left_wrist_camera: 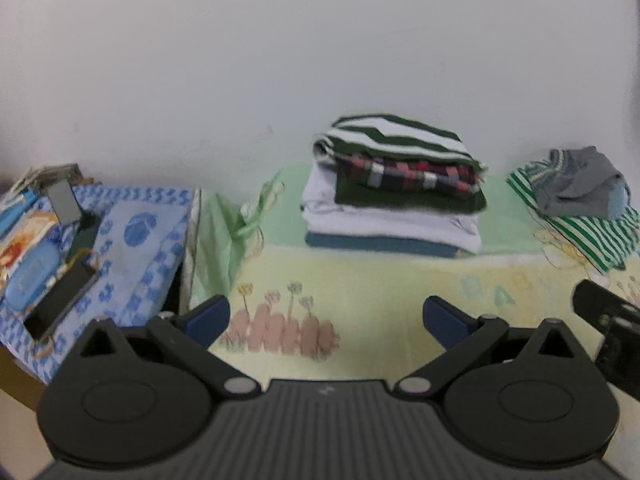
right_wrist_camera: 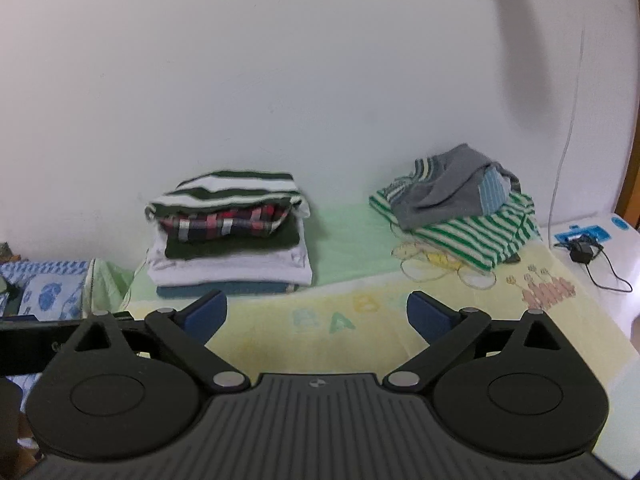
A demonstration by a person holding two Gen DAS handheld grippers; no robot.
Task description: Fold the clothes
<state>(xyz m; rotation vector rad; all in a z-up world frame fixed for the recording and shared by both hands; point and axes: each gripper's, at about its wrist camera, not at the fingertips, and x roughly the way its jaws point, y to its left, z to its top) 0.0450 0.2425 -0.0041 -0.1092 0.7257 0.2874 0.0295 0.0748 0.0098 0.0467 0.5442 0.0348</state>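
A stack of folded clothes [left_wrist_camera: 394,196] [right_wrist_camera: 230,236] stands against the wall, topped by a green-and-white striped piece over a plaid one. To its right lies an unfolded heap [left_wrist_camera: 576,200] [right_wrist_camera: 460,212]: a grey garment on a green-striped shirt. Both rest on a yellow-green printed sheet [left_wrist_camera: 360,276] [right_wrist_camera: 360,312]. My left gripper [left_wrist_camera: 326,316] is open and holds nothing, hovering above the sheet in front of the stack. My right gripper [right_wrist_camera: 316,312] is open too, between stack and heap. Part of the right gripper's body [left_wrist_camera: 608,324] shows at the left view's right edge.
A side surface with a blue patterned cloth [left_wrist_camera: 132,248] stands at the left, carrying a phone, a blue case and other small items. At the right, a white surface [right_wrist_camera: 600,248] holds a charger with its cable. A white wall backs everything.
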